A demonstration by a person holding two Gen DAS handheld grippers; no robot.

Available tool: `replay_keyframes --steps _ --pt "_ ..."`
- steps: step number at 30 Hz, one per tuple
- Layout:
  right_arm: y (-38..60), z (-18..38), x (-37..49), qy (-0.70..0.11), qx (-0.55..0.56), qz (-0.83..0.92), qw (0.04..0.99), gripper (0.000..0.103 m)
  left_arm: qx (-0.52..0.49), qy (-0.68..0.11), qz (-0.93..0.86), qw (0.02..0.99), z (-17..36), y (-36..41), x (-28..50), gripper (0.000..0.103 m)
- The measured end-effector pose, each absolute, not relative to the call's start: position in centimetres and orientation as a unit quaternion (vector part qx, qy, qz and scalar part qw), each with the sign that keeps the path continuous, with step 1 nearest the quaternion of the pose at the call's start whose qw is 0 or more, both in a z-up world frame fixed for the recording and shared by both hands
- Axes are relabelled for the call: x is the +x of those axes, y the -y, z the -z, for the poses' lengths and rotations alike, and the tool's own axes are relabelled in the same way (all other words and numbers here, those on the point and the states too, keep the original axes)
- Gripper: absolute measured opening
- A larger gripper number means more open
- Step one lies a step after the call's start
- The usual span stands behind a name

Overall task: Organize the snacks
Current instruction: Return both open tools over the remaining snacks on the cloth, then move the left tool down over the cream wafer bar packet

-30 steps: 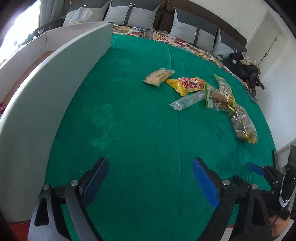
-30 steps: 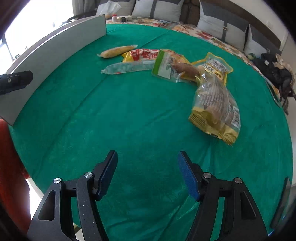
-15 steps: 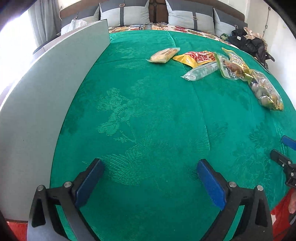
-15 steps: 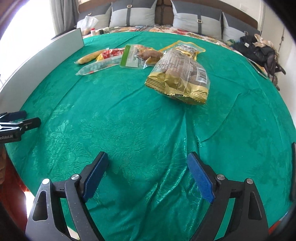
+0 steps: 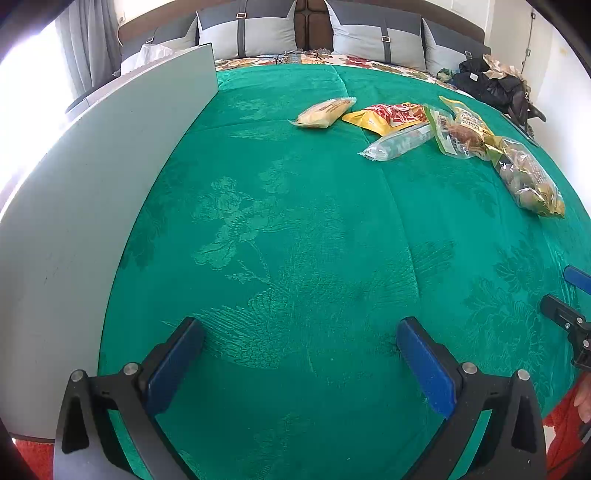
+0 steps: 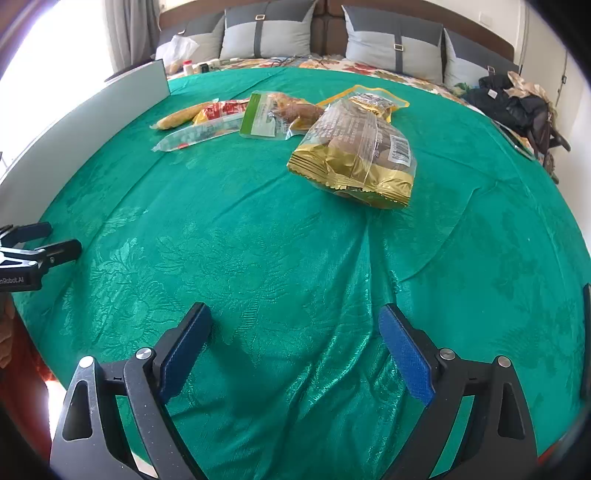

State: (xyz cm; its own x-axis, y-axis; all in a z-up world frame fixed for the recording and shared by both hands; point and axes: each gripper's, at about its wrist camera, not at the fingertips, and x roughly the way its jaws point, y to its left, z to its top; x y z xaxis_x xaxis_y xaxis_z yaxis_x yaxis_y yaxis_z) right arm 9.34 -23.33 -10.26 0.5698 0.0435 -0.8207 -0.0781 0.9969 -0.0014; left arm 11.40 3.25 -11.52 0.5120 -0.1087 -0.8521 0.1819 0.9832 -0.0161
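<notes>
Several snack packets lie on the far part of a green cloth (image 5: 295,240). A tan packet (image 5: 325,112), a yellow-red packet (image 5: 388,116), a clear long packet (image 5: 399,142), a green-edged clear pouch (image 5: 456,138) and a gold bag of round snacks (image 5: 528,177) show in the left wrist view. The gold bag (image 6: 354,155) is nearest in the right wrist view, with the clear long packet (image 6: 199,134) and green-edged pouch (image 6: 273,114) behind. My left gripper (image 5: 299,350) and right gripper (image 6: 293,339) are open and empty, low over the near cloth.
A tall white board (image 5: 92,184) stands along the cloth's left side. Grey pillows (image 6: 269,33) and a dark heap of bags (image 6: 517,103) lie beyond the cloth. The cloth is wrinkled in front of the right gripper (image 6: 369,258).
Both grippers tilted and dropped lower toward the near cloth, so the views turned more level. The jaws stayed open. The packets have not moved.
</notes>
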Motion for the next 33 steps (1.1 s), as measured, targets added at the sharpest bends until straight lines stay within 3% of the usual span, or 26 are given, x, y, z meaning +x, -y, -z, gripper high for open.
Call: replay_keyframes --steps 17,33 --pt "25.2 10.0 10.7 -0.499 -0.029 -0.054 0.864 0.095 0.040 -0.485 0.088 0.869 11.4 -3.2 11.3 0.103" --pt "29.2 10.1 11.5 -0.461 -0.001 -0.001 0.887 0.097 0.035 -0.523 0.101 0.846 11.1 -2.5 13.4 0.103"
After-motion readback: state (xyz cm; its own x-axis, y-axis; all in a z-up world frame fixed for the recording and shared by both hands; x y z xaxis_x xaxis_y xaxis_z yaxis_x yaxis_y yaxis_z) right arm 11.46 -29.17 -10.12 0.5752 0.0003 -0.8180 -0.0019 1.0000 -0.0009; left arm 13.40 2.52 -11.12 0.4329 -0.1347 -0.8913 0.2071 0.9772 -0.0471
